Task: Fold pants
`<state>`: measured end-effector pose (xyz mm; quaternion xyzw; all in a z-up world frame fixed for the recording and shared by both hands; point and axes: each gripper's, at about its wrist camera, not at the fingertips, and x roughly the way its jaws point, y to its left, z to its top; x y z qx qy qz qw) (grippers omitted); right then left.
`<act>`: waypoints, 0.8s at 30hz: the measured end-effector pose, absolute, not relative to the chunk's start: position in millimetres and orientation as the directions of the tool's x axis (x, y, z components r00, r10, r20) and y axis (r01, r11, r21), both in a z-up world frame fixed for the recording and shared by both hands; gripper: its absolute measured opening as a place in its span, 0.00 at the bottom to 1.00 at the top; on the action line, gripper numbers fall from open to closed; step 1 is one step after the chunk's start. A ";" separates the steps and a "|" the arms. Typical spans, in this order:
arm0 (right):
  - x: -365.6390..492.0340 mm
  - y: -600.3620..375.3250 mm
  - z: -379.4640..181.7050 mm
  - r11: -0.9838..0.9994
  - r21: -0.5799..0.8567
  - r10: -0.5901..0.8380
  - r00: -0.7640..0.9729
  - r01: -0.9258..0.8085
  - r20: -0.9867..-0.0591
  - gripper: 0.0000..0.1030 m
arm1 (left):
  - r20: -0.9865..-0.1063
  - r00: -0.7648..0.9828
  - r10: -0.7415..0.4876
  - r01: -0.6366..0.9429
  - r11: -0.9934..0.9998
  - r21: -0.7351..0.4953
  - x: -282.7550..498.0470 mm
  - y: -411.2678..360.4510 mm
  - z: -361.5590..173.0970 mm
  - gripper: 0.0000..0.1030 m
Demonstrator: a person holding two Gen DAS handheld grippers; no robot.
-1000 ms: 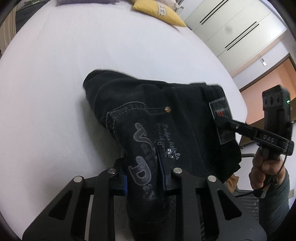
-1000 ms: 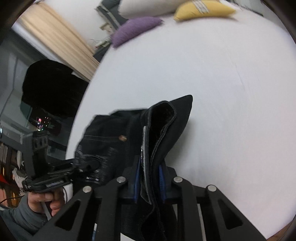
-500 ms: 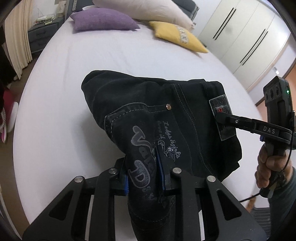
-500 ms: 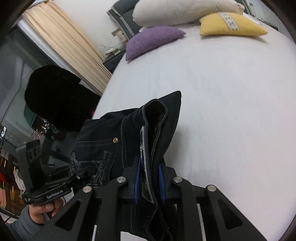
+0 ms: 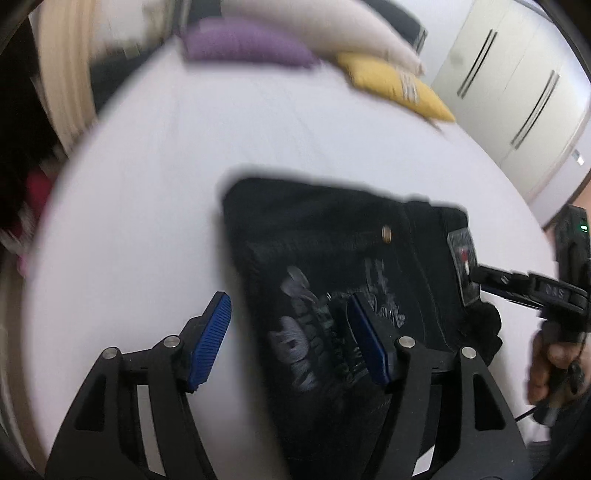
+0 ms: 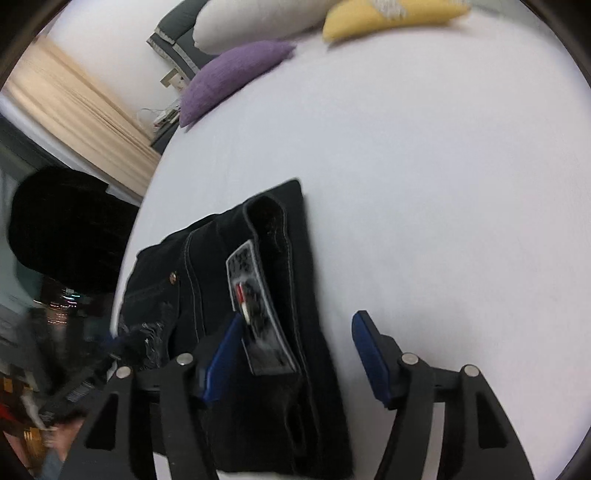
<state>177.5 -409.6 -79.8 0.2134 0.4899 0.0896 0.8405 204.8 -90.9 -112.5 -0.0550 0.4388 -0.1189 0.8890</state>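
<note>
A bedroom: a wide white bed [image 6: 424,184] fills most of both views, with a white wardrobe [image 5: 517,96] with dark vertical handles beyond its far right side in the left wrist view and a beige curtain [image 6: 74,110] at the left in the right wrist view. At the head of the bed lie a long white pillow [image 6: 258,22], a purple cushion [image 6: 236,77] and a yellow cushion [image 6: 388,14]; the purple and yellow ones rest on the sheet in front of the white one.

The black pants [image 5: 332,258] lie folded into a compact stack on the near part of the bed, close to its left edge. Pale embroidered lettering covers the back pocket, a metal rivet [image 5: 386,233] shows above it, and a grey waistband patch [image 6: 258,314] with a small red mark sits on the top layer.

The left gripper [image 5: 291,336] has its jaws spread wide: one blue pad [image 5: 208,339] is over bare sheet, the other over the pocket, with the pants' near edge between them, ungripped. The right gripper [image 6: 299,354] is likewise spread apart, its left pad over the denim beside the patch and its right pad [image 6: 369,354] over bare sheet, straddling the stack's waistband edge without pinching it. The left wrist view is motion-blurred.
</note>
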 end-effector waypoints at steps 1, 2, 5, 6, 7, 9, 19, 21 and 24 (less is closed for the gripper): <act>171.1 -408.3 -68.8 0.906 0.421 0.338 0.526 0.043 -0.780 0.63 | -0.737 0.635 -0.232 0.161 0.973 -0.168 192.0 -87.3 -96.3 0.65; 157.1 -405.2 -52.3 0.926 0.376 0.294 0.566 0.031 -0.770 0.65 | -0.700 0.684 -0.206 0.155 0.978 -0.137 177.6 -84.2 -80.1 0.68; 119.0 -392.2 -2.4 0.965 0.263 0.179 0.699 0.014 -0.692 0.78 | -0.488 0.865 -0.120 0.117 0.992 -0.037 123.5 -83.0 -15.9 0.86; 104.1 -387.5 15.9 0.974 0.227 0.140 0.749 0.014 -0.648 0.88 | -0.412 0.907 -0.082 0.090 0.996 -0.002 108.4 -82.4 1.7 1.00; 90.7 -384.9 30.2 0.980 0.200 0.111 0.785 0.017 -0.610 0.94 | -0.315 0.949 -0.030 0.045 0.998 0.041 85.5 -85.5 20.9 1.00; 58.5 -375.0 68.5 0.989 0.147 0.058 0.868 0.018 -0.493 1.00 | -0.126 0.989 0.077 -0.062 0.991 0.119 32.6 -84.1 54.7 1.00; -59.6 -323.0 207.5 0.998 0.011 -0.054 0.997 0.054 -0.056 1.00 | -0.150 0.984 0.092 -0.072 0.989 0.132 -98.9 -57.7 145.0 1.00; -73.3 -317.2 221.4 0.999 0.016 -0.035 0.998 0.036 -0.061 1.00 | -0.198 0.975 0.101 -0.072 0.986 0.148 -111.6 -54.8 150.5 1.00; -77.2 -308.1 226.2 0.998 0.029 -0.047 0.989 0.051 -0.143 1.00 | -0.297 0.953 0.060 -0.035 0.995 0.089 -130.2 -46.4 158.6 1.00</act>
